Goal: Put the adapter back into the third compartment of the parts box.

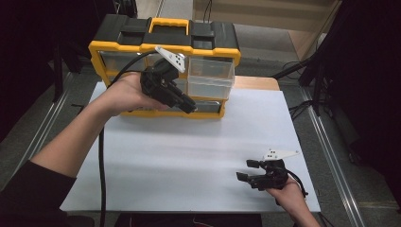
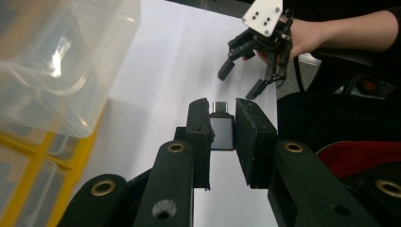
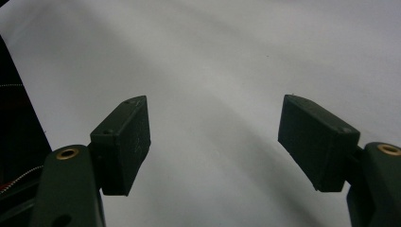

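A yellow and black organizer case stands upright at the table's far side, with one clear drawer pulled out. My left gripper hovers in front of the case, just below and left of that drawer. It is shut on a small grey adapter with a metal plug at its tip, seen in the left gripper view. My right gripper rests low over the white sheet near the front right, its jaws wide open with nothing between them. It is seen farther off as the right gripper in the left gripper view.
The white sheet covers most of the table. A bare wooden strip shows to the right of the case. A black cable trails from the left gripper down the left side. Dark floor and metal rails flank the table.
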`<state>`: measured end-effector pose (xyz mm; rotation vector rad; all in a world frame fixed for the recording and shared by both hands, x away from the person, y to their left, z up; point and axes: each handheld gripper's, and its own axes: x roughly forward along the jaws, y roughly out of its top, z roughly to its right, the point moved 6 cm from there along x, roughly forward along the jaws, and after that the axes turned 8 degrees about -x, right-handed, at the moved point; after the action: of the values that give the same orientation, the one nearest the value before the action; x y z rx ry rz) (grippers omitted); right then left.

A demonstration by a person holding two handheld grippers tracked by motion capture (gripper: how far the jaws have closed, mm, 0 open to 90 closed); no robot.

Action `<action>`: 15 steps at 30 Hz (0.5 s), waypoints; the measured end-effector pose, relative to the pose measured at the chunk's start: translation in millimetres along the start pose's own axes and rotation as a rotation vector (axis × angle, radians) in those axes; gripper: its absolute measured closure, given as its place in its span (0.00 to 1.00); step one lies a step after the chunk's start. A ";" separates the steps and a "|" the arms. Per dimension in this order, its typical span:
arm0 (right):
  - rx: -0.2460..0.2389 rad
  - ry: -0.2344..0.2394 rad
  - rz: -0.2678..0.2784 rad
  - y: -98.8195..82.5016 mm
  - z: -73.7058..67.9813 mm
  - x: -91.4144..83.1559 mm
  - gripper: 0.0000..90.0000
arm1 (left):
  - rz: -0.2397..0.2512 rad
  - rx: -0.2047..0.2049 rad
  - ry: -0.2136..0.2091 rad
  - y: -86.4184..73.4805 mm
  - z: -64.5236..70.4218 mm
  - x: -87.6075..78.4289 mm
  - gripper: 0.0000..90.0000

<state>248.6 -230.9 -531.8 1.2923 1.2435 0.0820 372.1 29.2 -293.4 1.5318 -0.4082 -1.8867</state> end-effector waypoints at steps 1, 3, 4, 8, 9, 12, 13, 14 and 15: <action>0.000 0.000 0.001 0.0 0.0 0.2 0.27 | 0.005 -0.001 0.000 2.8 0.3 -2.6 0.86; -0.002 -0.001 0.001 0.1 0.4 0.4 0.27 | 0.003 0.005 0.014 8.1 -0.2 -7.7 0.86; -0.002 -0.002 0.001 0.1 0.3 0.4 0.27 | 0.003 0.006 0.019 10.7 -0.4 -9.6 0.86; -0.004 0.000 -0.001 0.2 0.1 0.4 0.27 | -0.002 0.012 0.051 21.5 -3.4 -17.8 0.86; -0.005 0.002 -0.001 0.3 -0.3 0.5 0.27 | -0.005 0.019 0.057 23.6 -3.4 -19.7 0.86; -0.006 0.004 0.001 0.8 -1.7 0.5 0.27 | 0.009 0.023 0.050 32.6 -3.9 -26.1 0.86; -0.006 0.005 0.001 0.9 -1.8 0.5 0.27 | 0.011 0.020 0.048 34.8 -4.5 -27.1 0.86; -0.006 0.005 0.001 1.0 -1.7 0.6 0.27 | 0.011 0.020 0.052 37.7 -5.8 -28.2 0.86; -0.006 0.005 0.001 1.0 -1.8 0.6 0.27 | 0.010 0.015 0.056 40.3 -7.0 -28.9 0.86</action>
<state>248.2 -228.9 -531.1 1.2884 1.2460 0.0898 393.4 20.0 -248.9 1.5859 -0.4051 -1.8321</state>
